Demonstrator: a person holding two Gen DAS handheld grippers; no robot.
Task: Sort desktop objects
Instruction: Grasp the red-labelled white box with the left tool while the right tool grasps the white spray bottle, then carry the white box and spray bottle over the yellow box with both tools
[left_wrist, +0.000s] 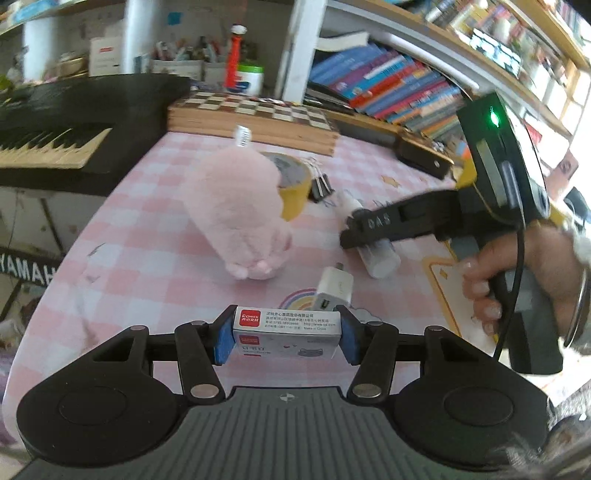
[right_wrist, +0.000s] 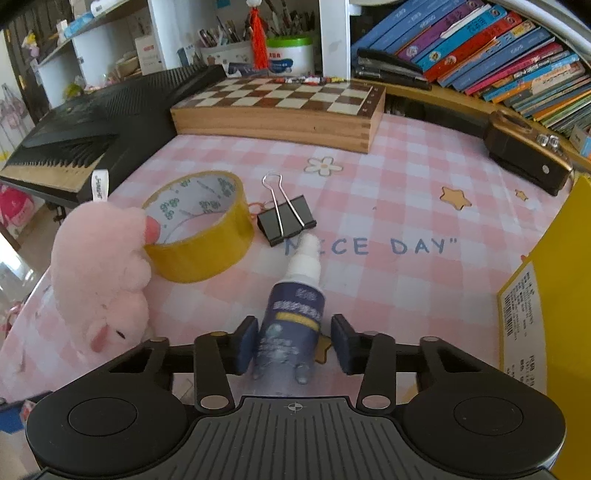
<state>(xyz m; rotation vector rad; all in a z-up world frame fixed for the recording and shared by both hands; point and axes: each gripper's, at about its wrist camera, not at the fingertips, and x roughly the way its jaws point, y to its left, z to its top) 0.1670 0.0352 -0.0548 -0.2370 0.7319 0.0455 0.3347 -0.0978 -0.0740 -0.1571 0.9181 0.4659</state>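
Note:
My left gripper (left_wrist: 286, 334) is shut on a small white box with a red Comix label (left_wrist: 288, 322), held by its two ends above the pink checked tablecloth (left_wrist: 147, 266). My right gripper (right_wrist: 293, 345) is down at the table with a dark-labelled white spray bottle (right_wrist: 295, 314) lying between its jaws. The left pad touches the bottle and a thin gap shows at the right pad, so it is open. In the left wrist view the right gripper (left_wrist: 369, 229) crosses over the same bottle (left_wrist: 382, 262), with a hand on its handle.
A pink plush toy (right_wrist: 99, 277) leans on a yellow tape roll (right_wrist: 199, 236); a black binder clip (right_wrist: 286, 221) lies beside it. A white charger (left_wrist: 334, 290) lies near my left fingers. A chessboard box (right_wrist: 280, 107), piano keyboard (left_wrist: 48, 144), yellow box (right_wrist: 546, 295) and bookshelves ring the table.

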